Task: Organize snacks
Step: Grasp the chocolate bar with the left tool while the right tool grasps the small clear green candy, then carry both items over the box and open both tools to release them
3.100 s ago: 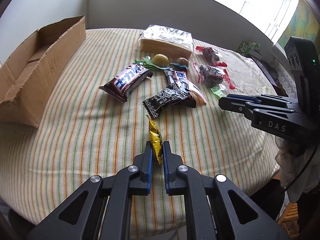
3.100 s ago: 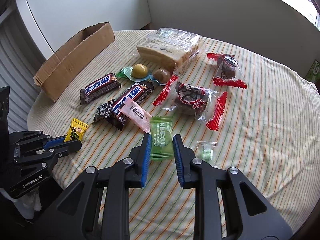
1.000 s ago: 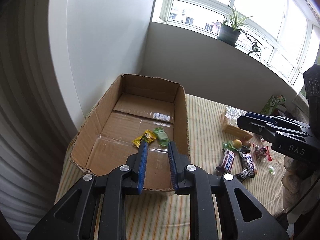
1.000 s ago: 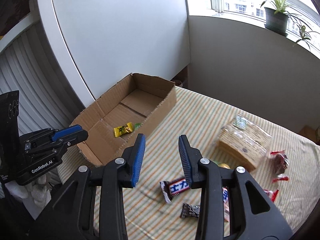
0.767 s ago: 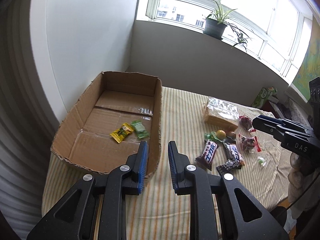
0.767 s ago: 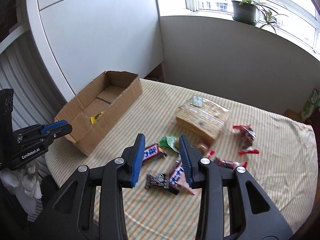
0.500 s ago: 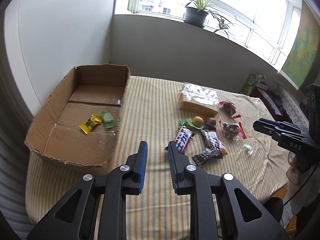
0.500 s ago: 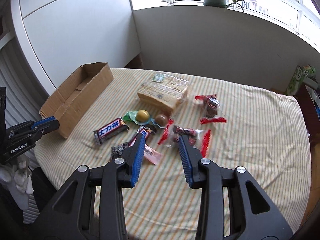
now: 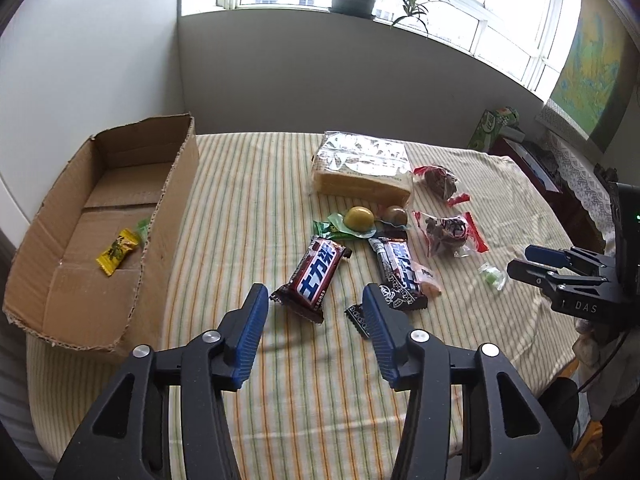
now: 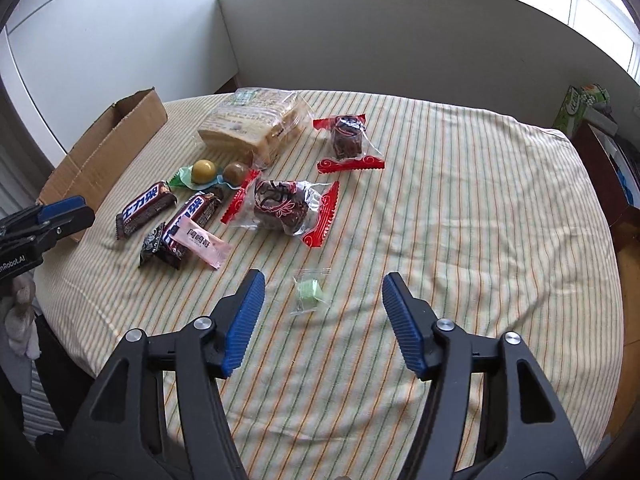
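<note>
Left gripper [image 9: 314,312]: hovering above the striped tablecloth [image 9: 248,208] with its fingers spread wide and gripping nothing; the chocolate bar [image 9: 317,273] is lying just ahead, between the fingertips' lines.
Right gripper [image 10: 323,300]: also hanging over the table with its fingers wide apart and empty; the small green candy in clear wrap [image 10: 309,291] is sitting on the cloth between the two blue pads [image 10: 245,318].
Cardboard box [image 9: 132,248]: standing open at the table's left edge, holding a yellow candy [image 9: 117,251] and a green packet [image 9: 143,225] that is mostly hiding behind the box wall.
Loose snacks: lying in a cluster near the table's middle, well apart from the box. A second chocolate bar [image 9: 398,266] is resting on a black patterned packet [image 9: 386,304], with a pink sachet [image 10: 203,242] overlapping it.
Bread pack [image 9: 362,168]: sitting at the far side of the cluster.
Red-edged cakes: one [image 10: 282,204] lying beside the bars, another [image 10: 347,140] farther back.
Round sweets: a yellow one [image 10: 203,171] and a brown one [image 10: 235,172] sitting side by side in front of the bread.
</note>
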The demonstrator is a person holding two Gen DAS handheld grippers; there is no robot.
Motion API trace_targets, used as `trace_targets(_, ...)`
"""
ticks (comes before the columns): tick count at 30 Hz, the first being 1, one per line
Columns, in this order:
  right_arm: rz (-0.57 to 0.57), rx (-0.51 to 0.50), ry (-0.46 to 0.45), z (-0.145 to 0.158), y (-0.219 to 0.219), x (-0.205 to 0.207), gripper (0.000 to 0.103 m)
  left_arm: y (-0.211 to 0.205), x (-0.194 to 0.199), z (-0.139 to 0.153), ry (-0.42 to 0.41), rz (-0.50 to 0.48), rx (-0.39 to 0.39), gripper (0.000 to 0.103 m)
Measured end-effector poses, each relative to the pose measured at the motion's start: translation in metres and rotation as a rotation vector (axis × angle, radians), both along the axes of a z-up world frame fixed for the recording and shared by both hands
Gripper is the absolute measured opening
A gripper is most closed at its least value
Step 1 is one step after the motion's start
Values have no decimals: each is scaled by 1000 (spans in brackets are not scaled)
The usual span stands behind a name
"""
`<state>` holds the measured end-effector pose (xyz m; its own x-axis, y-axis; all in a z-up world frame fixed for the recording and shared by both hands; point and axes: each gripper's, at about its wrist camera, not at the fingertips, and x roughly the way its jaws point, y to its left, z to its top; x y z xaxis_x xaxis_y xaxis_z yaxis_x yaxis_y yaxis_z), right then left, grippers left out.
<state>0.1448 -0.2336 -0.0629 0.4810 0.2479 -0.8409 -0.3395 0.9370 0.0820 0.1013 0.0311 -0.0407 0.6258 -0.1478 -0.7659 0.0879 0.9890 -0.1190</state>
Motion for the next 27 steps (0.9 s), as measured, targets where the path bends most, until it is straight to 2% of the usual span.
trace_targets(4,12,-1,8,-10,5,3,64,0,15,-13,28,0,37,49)
trace_targets(16,23,-9,34,-26,10,12,63,-10,43,-41,97,-26,47,49)
trace_targets(18,35,-29,34,-28,13,11,52,-11,46,-44,103,-26,46,49)
trace_targets(22,44,-69,25,-29,20,11,40,-11,48,-46,105,-25,29,48)
trace_targets(23,46,-71,25,-28,21,11,33,-11,47,-46,102,-24,29,45)
trace_targets(24,48,-74,27,-28,23,11,27,-11,47,-46,100,-21,32,38)
trace_targets(27,50,-80,28,-28,27,11,26,-9,47,-46,102,-21,25,27)
